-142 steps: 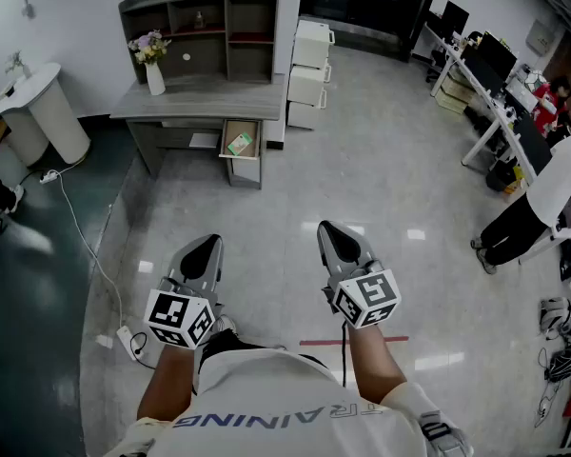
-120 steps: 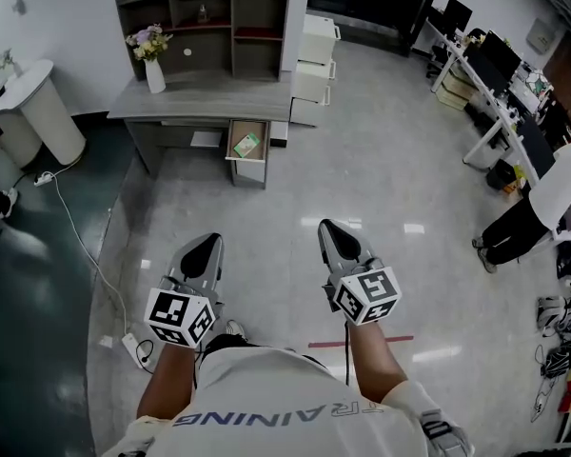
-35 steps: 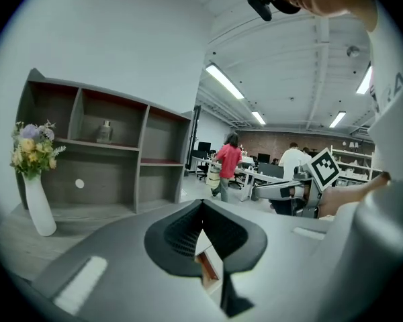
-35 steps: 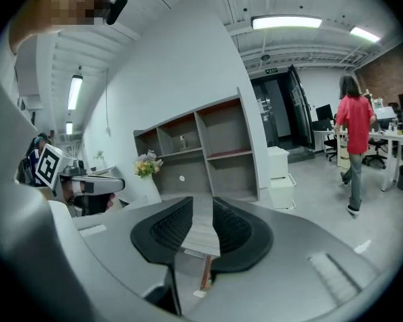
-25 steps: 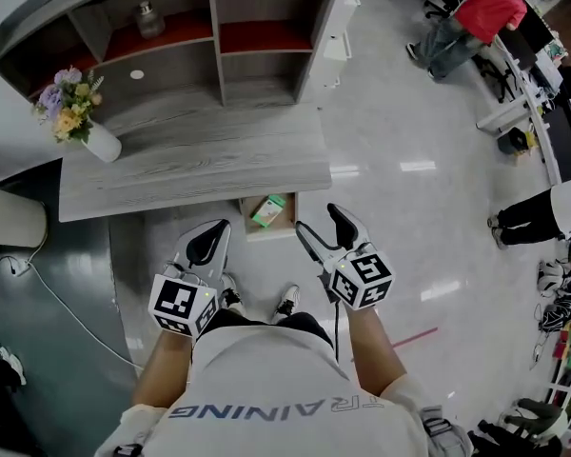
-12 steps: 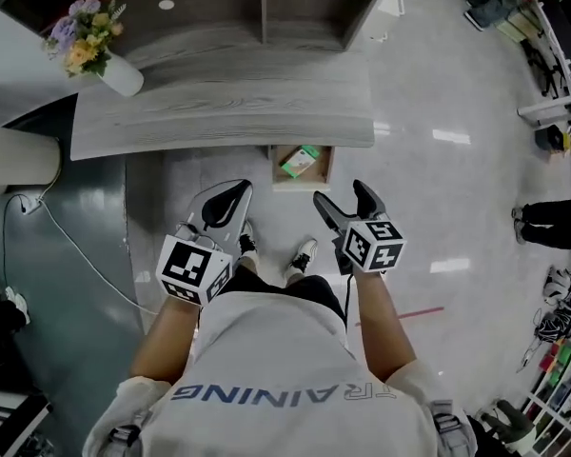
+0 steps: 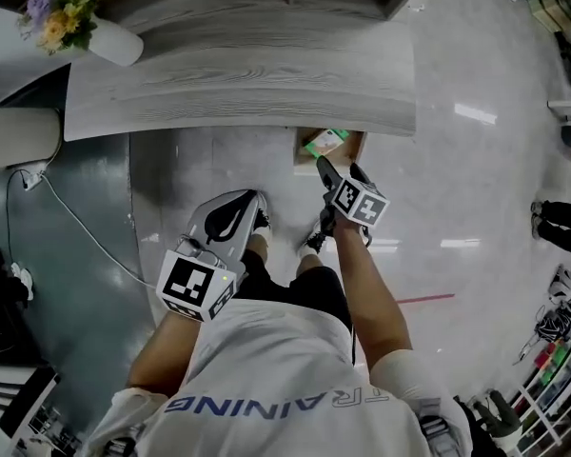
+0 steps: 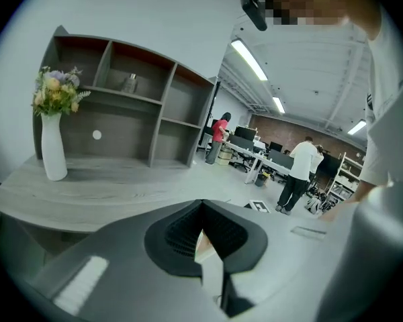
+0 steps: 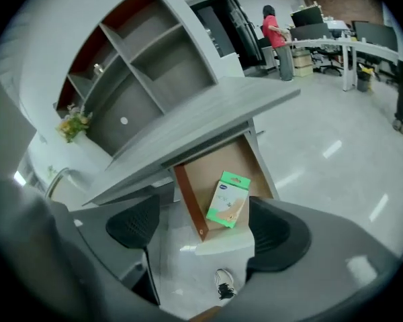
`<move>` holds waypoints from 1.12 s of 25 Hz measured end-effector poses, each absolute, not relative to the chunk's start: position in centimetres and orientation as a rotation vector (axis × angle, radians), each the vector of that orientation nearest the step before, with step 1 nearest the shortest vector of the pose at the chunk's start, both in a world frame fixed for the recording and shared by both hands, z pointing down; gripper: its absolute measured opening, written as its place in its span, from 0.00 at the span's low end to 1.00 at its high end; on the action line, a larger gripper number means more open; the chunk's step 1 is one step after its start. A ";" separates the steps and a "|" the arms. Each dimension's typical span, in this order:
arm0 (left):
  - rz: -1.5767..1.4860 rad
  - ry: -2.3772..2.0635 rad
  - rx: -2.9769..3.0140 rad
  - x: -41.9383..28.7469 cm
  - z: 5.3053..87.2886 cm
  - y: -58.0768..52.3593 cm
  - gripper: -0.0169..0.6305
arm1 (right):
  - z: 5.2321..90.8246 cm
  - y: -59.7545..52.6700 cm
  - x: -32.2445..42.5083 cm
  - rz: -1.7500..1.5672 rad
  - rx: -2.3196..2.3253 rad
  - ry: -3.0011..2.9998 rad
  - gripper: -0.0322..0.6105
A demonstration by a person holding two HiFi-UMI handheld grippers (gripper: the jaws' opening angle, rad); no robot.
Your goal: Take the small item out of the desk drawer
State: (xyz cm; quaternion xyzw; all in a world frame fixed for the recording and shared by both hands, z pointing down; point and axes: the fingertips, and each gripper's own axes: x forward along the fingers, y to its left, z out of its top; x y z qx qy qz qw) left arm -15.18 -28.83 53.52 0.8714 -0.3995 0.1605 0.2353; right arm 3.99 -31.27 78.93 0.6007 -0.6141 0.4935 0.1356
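Both empty: left tongs (image 8: 201,225) together, right tongs (image 9: 203,232) just opened (over flat green carton (image 9: 228,198)).

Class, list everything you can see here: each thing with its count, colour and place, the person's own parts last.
desk: one, grey wood, ahead of the person.
shelf unit: one, grey, reddish upper shelves, on the desk's back.
vase: one, white, holding flowers, desk's left end.
drawer: one, brown inside, open under the desk.
small box: one, green and white, flat in the drawer.
bystanders: at least two, one in white, one in red, far back in the room.
shoes: two, black and white, floor before the drawer.
left gripper: one, grey, shut, empty.
right gripper: one, grey, open, jaws just opened, nothing gripped, facing the drawer.
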 end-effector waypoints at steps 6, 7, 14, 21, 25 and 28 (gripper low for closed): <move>0.473 -1.122 2.326 -17.1 56.3 -29.1 0.03 | 86.0 -33.8 4.6 1.554 1.844 -1.630 0.72; 0.475 -1.133 2.316 -17.4 56.5 -29.2 0.03 | 87.0 -34.1 4.7 1.579 1.852 -1.608 0.72; 0.488 -1.178 2.261 -19.5 57.8 -28.9 0.03 | 91.9 -35.4 5.3 1.735 1.874 -1.471 0.72; 0.494 -1.233 2.216 -21.7 58.6 -28.7 0.03 | 93.8 -36.2 5.3 1.794 1.918 -1.393 0.66; 0.490 -1.249 2.199 -22.0 58.5 -28.3 0.03 | 93.2 -36.4 5.1 1.785 1.898 -1.410 0.58; 0.469 -1.246 2.216 -21.5 57.6 -28.5 0.03 | 91.6 -36.1 5.3 1.774 1.926 -1.460 0.57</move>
